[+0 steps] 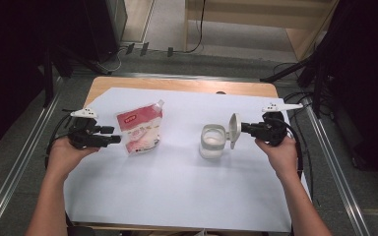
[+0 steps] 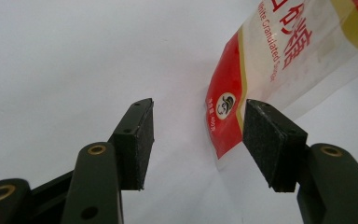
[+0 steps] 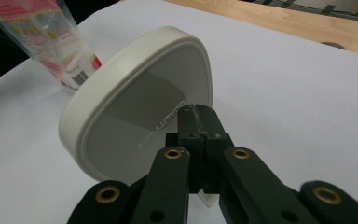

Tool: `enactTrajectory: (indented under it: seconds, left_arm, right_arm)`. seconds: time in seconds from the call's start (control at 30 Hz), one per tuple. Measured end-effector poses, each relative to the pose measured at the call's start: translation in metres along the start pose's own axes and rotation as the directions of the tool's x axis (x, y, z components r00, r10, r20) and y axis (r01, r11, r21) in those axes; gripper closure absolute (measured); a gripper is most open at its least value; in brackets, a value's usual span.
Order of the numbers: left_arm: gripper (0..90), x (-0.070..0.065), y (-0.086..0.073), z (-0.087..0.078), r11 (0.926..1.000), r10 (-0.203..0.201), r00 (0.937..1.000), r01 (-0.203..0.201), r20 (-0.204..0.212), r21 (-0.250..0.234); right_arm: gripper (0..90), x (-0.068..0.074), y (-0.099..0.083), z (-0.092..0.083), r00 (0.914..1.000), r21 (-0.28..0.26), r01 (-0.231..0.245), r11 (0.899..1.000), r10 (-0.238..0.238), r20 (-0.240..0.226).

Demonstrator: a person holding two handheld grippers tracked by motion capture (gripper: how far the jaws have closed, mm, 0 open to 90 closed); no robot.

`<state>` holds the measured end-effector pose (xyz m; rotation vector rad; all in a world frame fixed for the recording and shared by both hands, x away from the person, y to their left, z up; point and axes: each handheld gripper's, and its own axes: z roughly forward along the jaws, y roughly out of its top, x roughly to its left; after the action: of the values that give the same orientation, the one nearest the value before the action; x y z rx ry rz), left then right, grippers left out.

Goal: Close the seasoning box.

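In the high view a white sheet [image 1: 177, 187] covers most of the wooden bench [image 1: 177, 84]. The left tongs [image 1: 117, 134] sit near the left edge of the sheet, held in the person's left hand [image 1: 66, 155], and point level toward the middle of the bench. A red and white bag [image 1: 140, 129] stands just beyond their tips, leaning a little, with its cut corner up toward the far edge. Toward the right edge the right tongs [image 1: 240, 129], in the right hand [image 1: 280, 152], also lie level and point toward the middle. They grip a pale lid [image 1: 234, 130] by its rim, the lid standing on edge. A clear jar [image 1: 212, 140] with a white rim stands on the sheet right beside the lid, on the side nearer the bag; whether lid and jar touch I cannot tell. Bag and jar stand well apart.

In the left gripper view the left tongs [image 2: 198, 135] stand partly apart with nothing between the pads. The bottom corner of the bag [image 2: 242, 88] lies beyond them, nearer the right-hand pad, apart from both, over the white sheet [image 2: 74, 56].

In the right gripper view the right tongs [image 3: 198, 122] are closed tight on the rim of the lid [image 3: 135, 121], whose flat underside faces the camera and tilts away. Past the lid, the bag [image 3: 51, 37] stands on the sheet [image 3: 284, 93], with the bare wood of the bench [image 3: 279, 23] along the far edge.
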<state>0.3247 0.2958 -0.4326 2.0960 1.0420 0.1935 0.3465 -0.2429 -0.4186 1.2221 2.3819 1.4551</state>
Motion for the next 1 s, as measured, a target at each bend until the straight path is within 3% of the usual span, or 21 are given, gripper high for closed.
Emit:
enactTrajectory:
  seconds: [0.43, 0.9, 1.0]
  left_arm:
    - [44.3, -0.001, 0.001, 0.001, 0.9995, 0.014, 0.9999, -0.014, -0.002, 0.027]
    - [44.3, 0.000, 0.000, 0.002, 0.9996, 0.009, 1.0000, -0.009, 0.001, 0.026]
    - [44.3, 0.000, 0.000, 0.003, 0.9994, 0.012, 0.9999, -0.012, 0.007, 0.031]
  right_arm:
    - [90.0, 0.012, 0.002, 0.001, 0.9995, -0.008, 0.030, 1.000, -0.030, -0.010]
    - [90.0, 0.035, 0.010, 0.012, 0.9940, 0.007, 0.107, 0.994, -0.106, -0.027]
    - [86.5, 0.037, 0.010, 0.012, 0.9936, 0.009, 0.108, 0.994, -0.108, -0.034]
